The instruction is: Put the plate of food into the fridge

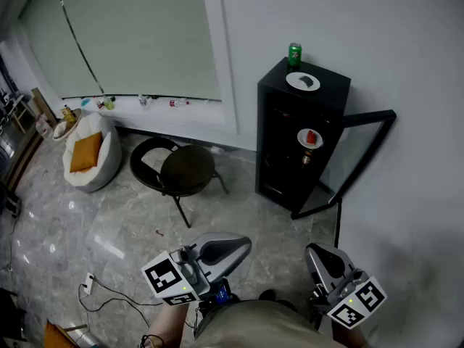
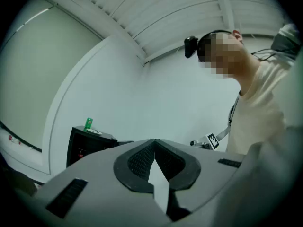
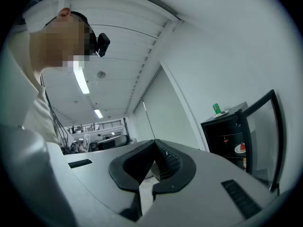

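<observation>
- The fridge [image 1: 279, 147] was black.
- The can [image 1: 294, 53] on top of it was green.
- The plate [image 1: 310, 138] inside was white, and its food red.
- The left gripper [image 2: 155, 143] and right gripper [image 3: 154, 144] were grey with black ribbed pads [image 2: 139, 161].
- The marker cube [image 1: 165, 275] bore black-and-white squares.
- The beanbag [image 1: 90, 169] was white, and its cushion [image 1: 85, 151] orange.
- The floor [image 1: 109, 216] was grey and marbled.

Cream shirt [image 2: 258, 122], dark lanyard [image 2: 233, 115] at neck, small black camera [image 2: 191, 46] strapped to head. Smooth grey shells on left gripper [image 2: 154, 143] and right gripper [image 3: 154, 143], black ribbed pads [image 2: 139, 161], black-and-white square-marker cube [image 1: 170, 276] on each.
</observation>
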Motion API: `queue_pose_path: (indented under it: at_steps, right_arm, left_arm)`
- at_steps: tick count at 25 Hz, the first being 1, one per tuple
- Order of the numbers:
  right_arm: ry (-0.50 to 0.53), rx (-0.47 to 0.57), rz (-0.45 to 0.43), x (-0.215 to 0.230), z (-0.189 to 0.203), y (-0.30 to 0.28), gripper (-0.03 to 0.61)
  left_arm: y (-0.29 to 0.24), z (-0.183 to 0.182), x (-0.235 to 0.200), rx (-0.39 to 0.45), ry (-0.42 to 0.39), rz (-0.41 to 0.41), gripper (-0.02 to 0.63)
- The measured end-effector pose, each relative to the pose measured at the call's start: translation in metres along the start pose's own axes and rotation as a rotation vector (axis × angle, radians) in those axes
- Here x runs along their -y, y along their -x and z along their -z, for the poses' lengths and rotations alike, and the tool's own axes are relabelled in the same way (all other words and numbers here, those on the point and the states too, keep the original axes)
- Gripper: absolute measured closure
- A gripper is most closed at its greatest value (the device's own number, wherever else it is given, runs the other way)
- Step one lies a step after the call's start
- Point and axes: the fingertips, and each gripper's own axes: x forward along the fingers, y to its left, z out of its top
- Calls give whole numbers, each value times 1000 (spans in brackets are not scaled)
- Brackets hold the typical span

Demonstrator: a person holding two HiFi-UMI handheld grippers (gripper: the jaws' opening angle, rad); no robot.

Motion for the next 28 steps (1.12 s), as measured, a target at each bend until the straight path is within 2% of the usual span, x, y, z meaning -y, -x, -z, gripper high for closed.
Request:
queue_pose_path:
  at_steps: [5,9,16,28]
  right_arm:
    - [22,-34,25,1,4,-1,558]
    - [51,-51,15,5,6,-7,558]
    - [62,-44,-20,15,1,-11,558]
    - [82,-103,9,45,6,10,558]
  left_arm:
    - [1,8,-10,-28,38,-49,604]
    - [5,7,-18,-17,47,-95,604]
    - [-10,3,-18,-20,27,-94,604]
    - [-40,4,-25,-45,21,-116,604]
